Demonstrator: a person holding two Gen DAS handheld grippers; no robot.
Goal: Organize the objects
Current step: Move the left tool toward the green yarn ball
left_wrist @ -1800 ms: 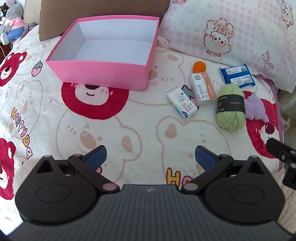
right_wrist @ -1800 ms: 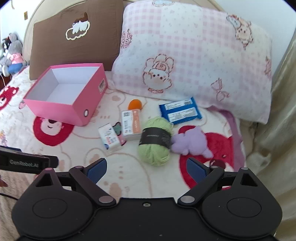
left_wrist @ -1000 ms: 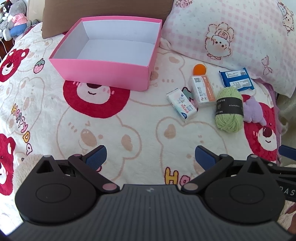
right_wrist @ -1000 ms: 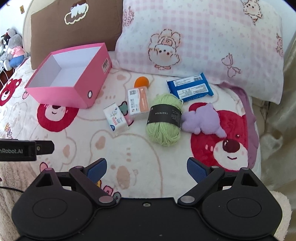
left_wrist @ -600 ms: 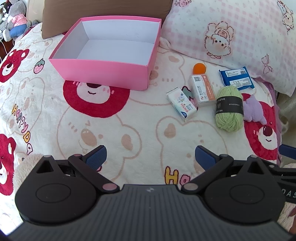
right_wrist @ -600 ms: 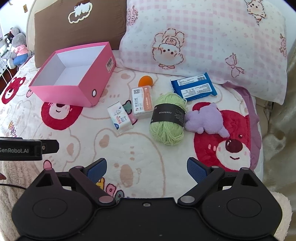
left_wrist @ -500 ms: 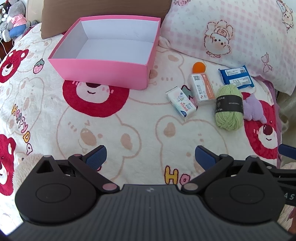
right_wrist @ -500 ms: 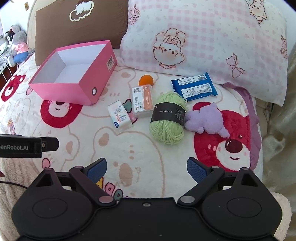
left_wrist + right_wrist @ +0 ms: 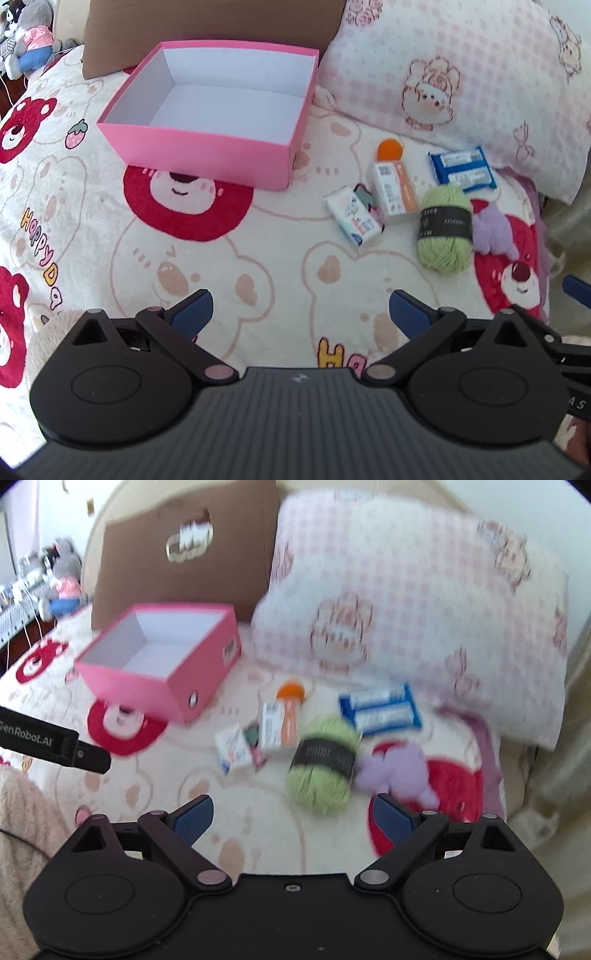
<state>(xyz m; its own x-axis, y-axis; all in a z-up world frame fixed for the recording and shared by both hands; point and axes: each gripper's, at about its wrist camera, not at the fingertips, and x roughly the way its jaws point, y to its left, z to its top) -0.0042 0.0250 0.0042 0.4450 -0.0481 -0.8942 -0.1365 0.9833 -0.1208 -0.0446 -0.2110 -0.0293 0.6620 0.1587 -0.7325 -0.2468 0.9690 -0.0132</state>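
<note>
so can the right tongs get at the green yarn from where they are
Probably yes: the right tongs are open and the green yarn lies just ahead on the blanket, top and near side uncovered, though the purple plush touches it.

The cream fleece blanket with red bears (image 9: 258, 258) looks soft and fuzzy. The pink cardboard box (image 9: 207, 162) is matt and smooth, with a white paper inside. The green ball of yarn (image 9: 445, 240) is fibrous, with a black paper band. The blue snack packet (image 9: 461, 170) looks like glossy plastic foil. The lilac plush toy (image 9: 493, 236) is fluffy. The pink checked pillow (image 9: 461, 85) is matt cloth.
</note>
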